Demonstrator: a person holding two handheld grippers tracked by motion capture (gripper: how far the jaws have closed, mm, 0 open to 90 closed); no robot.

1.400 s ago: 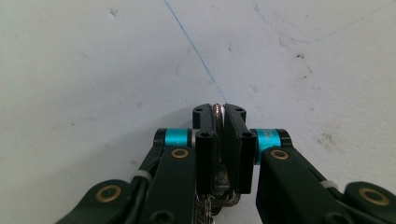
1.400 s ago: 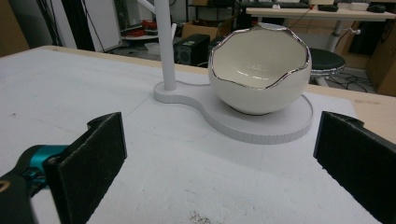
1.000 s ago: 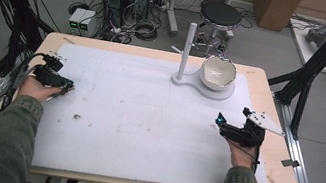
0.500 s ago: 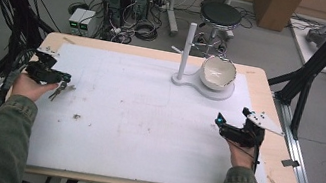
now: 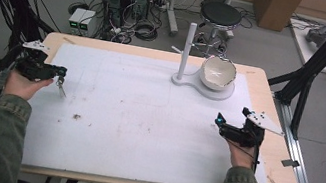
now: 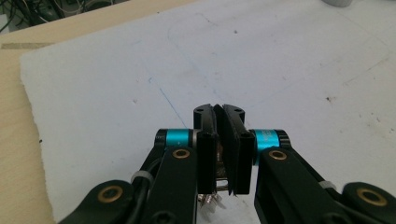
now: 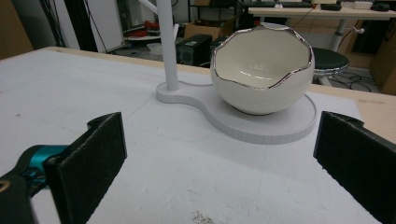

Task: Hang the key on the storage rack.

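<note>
While the left gripper (image 5: 58, 74) hangs over the far-left part of the white mat (image 5: 136, 117), its 2 jaws are pressed nearly together on a small metal piece (image 5: 60, 87) that dangles below them toward the mat. In the left gripper view the same gripper (image 6: 223, 140) shows its pads (image 6: 208, 156) closed on something thin, with a bit of pale metal (image 6: 211, 200) poking out underneath; what the piece is cannot be told.

Well to the right of that piece, the right gripper (image 5: 220, 122) sits low over the mat's right side, pointed toward the bowl (image 5: 218, 73). In the right gripper view its 2 black pads (image 7: 95, 156) stand wide apart with nothing between them.

Beyond the right gripper, the white egg-shaped bowl (image 7: 262, 67) with a jagged silver rim rests on a round white base (image 7: 275, 123). A white post (image 5: 188, 50) rises from the narrower end of that base, just left of the bowl. A small dark smudge (image 5: 76, 117) marks the mat below the metal piece.
</note>
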